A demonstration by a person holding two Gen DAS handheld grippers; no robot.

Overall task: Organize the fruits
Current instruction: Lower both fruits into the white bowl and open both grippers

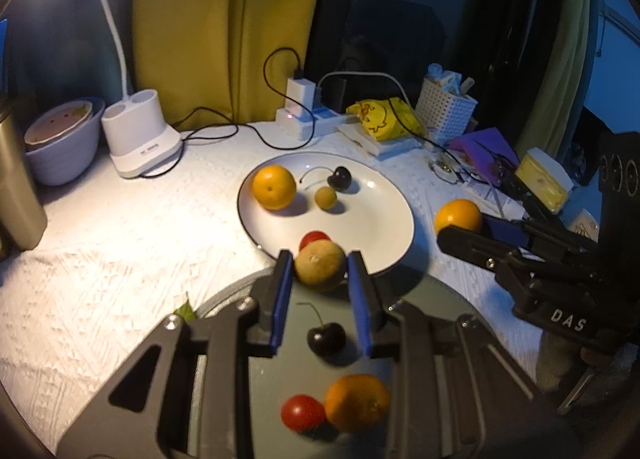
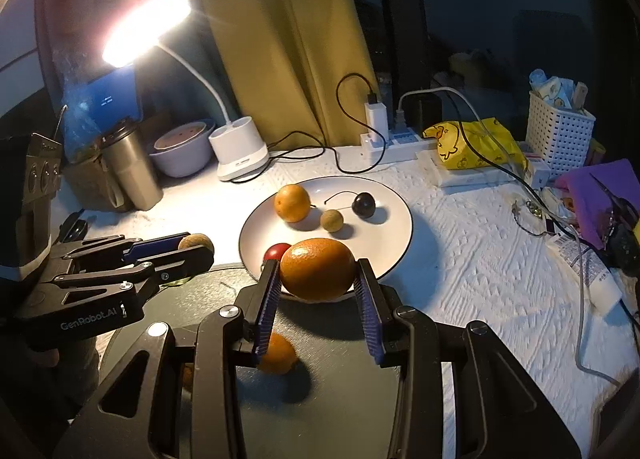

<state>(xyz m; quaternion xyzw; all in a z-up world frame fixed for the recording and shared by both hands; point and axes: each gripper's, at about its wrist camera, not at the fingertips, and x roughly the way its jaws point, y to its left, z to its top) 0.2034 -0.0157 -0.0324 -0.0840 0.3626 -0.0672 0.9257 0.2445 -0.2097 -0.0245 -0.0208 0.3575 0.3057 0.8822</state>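
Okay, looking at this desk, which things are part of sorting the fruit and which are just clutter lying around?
Part of the job:
- round white plate and dark grey plate
- large orange held by the right gripper
- brownish round fruit held by the left gripper
- dark cherry and red cherry tomato

Just lying about:
- white desk lamp
- yellow duck-print bag
- white lattice basket
- steel tumbler
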